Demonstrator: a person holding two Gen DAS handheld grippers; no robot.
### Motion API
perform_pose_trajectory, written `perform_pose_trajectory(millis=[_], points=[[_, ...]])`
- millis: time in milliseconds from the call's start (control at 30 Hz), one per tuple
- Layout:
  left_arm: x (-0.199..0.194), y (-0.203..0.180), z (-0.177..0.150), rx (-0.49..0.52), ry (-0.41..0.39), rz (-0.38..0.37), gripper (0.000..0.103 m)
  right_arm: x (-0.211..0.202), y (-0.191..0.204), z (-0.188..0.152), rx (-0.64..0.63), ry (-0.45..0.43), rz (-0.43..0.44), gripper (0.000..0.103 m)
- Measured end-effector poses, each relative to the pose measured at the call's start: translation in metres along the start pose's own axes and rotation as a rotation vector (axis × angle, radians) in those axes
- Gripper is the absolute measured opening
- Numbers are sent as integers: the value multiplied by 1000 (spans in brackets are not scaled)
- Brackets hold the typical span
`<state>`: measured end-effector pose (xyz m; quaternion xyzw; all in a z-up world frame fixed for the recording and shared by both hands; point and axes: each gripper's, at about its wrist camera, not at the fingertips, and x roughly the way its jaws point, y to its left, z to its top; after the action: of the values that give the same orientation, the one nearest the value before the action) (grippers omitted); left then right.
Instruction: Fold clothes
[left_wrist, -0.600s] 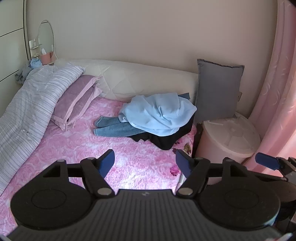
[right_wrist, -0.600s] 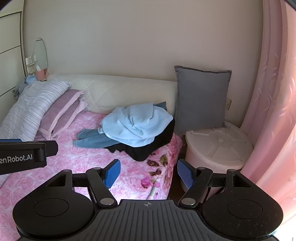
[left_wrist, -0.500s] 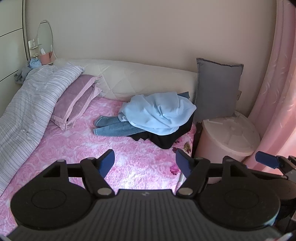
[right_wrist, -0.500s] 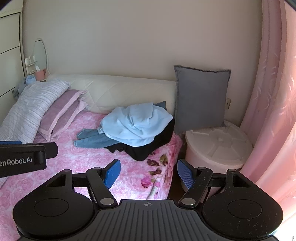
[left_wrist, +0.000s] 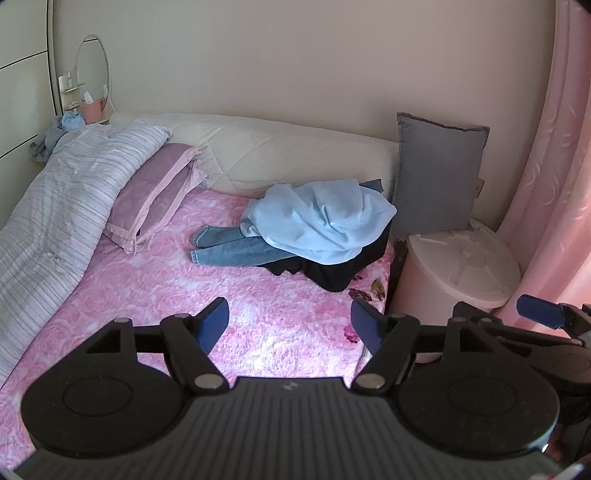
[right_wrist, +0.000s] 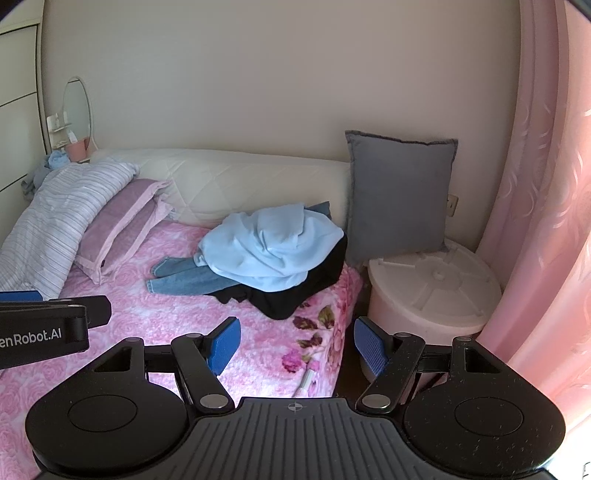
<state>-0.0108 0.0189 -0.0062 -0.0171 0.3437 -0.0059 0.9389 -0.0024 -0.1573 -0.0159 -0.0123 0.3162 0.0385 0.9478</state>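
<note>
**A:** Anything change in the last half second?

**B:** Hardly. Against the earlier frames the pile of clothes (left_wrist: 317, 236) sits in the same spot ahead of me, so I'm holding position, not closing in. Folding hasn't begun.

**A:** Your fingers?

**B:** Left gripper (left_wrist: 290, 326) is spread as wide as it goes, nothing between the pads. Right gripper (right_wrist: 295, 345) the same, empty.

**A:** Where's the pile from there?

**B:** Well beyond both sets of fingertips, up the pink bedspread (left_wrist: 258, 314) near the headboard. Light blue top (right_wrist: 269, 254) uppermost, jeans (right_wrist: 184, 278) poking out toward my left fingers, a black garment (right_wrist: 295, 299) underneath. There may be more under the blue one; I can't tell from here.
</note>
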Motion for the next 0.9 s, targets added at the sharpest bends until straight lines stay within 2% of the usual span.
perform_pose_trajectory(millis=[900], points=[[1,25,2,-41,-5,13,70,-3,22,10,-26,-10,-9,72]])
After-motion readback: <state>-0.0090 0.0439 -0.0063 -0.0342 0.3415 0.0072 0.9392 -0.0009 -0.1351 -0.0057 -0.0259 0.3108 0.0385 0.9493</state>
